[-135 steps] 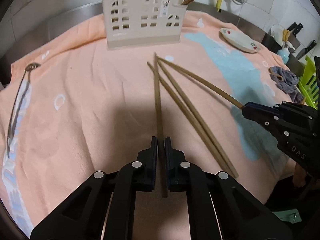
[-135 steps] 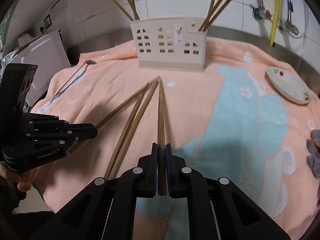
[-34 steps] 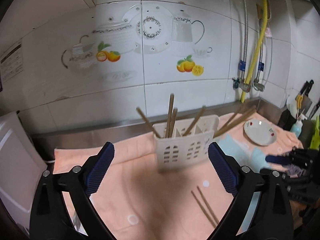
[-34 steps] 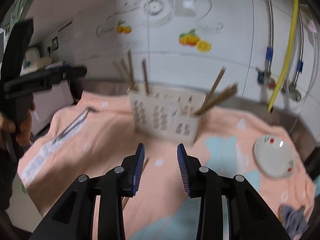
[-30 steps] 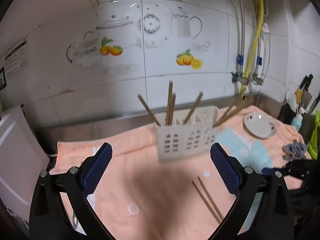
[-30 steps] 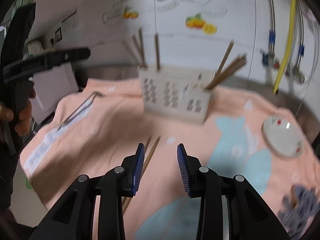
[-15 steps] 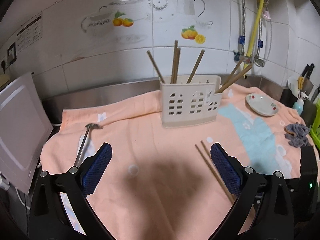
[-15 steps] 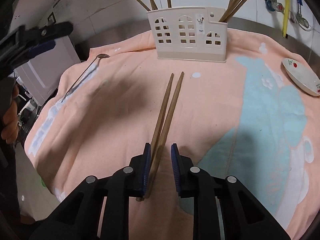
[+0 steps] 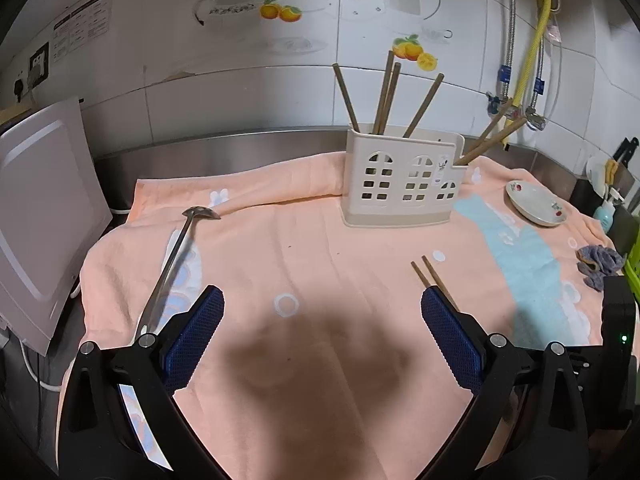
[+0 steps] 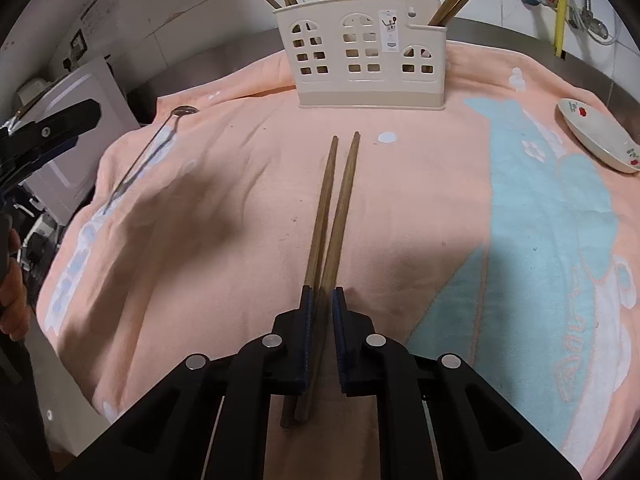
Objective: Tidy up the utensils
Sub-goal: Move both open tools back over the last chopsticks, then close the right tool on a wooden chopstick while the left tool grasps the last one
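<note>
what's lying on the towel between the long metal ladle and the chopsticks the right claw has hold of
Nothing: in the right wrist view only bare peach towel lies between the ladle and the chopsticks in the right claw.

Soft, even indoor light falls from overhead — a broad dark shadow pools on the orange towel in the left view. Both views sharp centrally; fisheye bending and black vignetting mark the edges.
</note>
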The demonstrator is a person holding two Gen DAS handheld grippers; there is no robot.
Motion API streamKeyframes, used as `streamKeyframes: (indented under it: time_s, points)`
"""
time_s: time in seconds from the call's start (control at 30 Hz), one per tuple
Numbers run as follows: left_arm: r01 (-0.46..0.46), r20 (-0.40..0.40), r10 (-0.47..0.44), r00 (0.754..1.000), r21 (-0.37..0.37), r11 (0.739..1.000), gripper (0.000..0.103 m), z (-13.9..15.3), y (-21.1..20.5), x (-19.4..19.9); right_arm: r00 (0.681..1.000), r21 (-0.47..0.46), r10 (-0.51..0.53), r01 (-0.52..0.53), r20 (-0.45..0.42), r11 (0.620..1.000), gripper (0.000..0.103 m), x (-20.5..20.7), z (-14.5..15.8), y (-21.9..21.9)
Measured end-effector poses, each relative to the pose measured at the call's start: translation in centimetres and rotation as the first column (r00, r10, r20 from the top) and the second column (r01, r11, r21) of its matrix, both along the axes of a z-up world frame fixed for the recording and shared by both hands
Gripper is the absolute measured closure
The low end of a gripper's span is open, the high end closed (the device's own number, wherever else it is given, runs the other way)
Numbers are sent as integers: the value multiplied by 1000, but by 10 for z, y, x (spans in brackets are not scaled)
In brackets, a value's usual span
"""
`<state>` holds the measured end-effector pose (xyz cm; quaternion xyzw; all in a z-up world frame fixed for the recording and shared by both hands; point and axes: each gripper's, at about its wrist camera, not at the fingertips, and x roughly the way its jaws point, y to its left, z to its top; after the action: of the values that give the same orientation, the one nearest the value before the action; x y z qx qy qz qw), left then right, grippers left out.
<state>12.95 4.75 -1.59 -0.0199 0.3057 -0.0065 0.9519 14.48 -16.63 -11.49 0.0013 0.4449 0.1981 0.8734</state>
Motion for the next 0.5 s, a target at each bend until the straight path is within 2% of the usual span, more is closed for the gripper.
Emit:
streamKeyframes:
  time_s: [0.33, 0.5]
  points:
    - [-4, -15, 3, 1000, -23, 1000, 5, -9, 10, -1, 1000, -81, 0, 1, 7, 997, 94, -3, -5, 12]
    - [-12, -28, 12, 1000, -27, 1000, 5, -14, 13, -2, 1000, -87, 0, 1, 12, 996, 95, -4, -5, 10]
